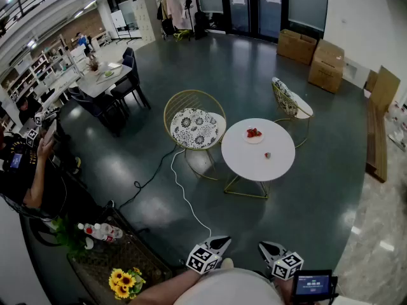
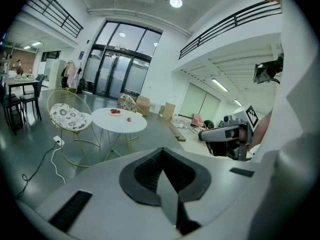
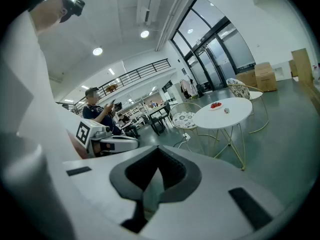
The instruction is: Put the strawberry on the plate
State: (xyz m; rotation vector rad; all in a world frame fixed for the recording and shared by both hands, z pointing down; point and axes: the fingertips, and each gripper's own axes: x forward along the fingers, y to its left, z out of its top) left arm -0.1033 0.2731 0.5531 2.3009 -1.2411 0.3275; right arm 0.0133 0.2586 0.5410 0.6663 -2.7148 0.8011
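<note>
The room is a large hall with a dark floor [image 1: 159, 62], glass doors [image 1: 254, 5] in the far wall and a round white desk [image 1: 251, 164] near the middle.

- The strawberry [image 1: 268, 155] lies loose on the desk, near the plate [image 1: 254, 141] but apart from it.
- The plate sits toward the far edge of the desk and holds several more red berries [image 1: 254, 132].
- Two wire chairs with patterned cushions stand just beside the desk, one [image 1: 194, 127] at its left and one [image 1: 291, 103] behind it.
- A white cable [image 1: 184, 194] runs across the floor from the left chair.
- Cardboard boxes [image 1: 318, 56] stand by the right wall.
- A small screen [image 1: 313, 284] at the bottom edge shows figures too small to read.
- Left hand-held gripper [image 1: 221, 241]: jaws fully together with nothing between them, well apart from the desk.
- Right hand-held gripper [image 1: 266, 248]: jaws likewise together and empty, just beside the left one.
</note>
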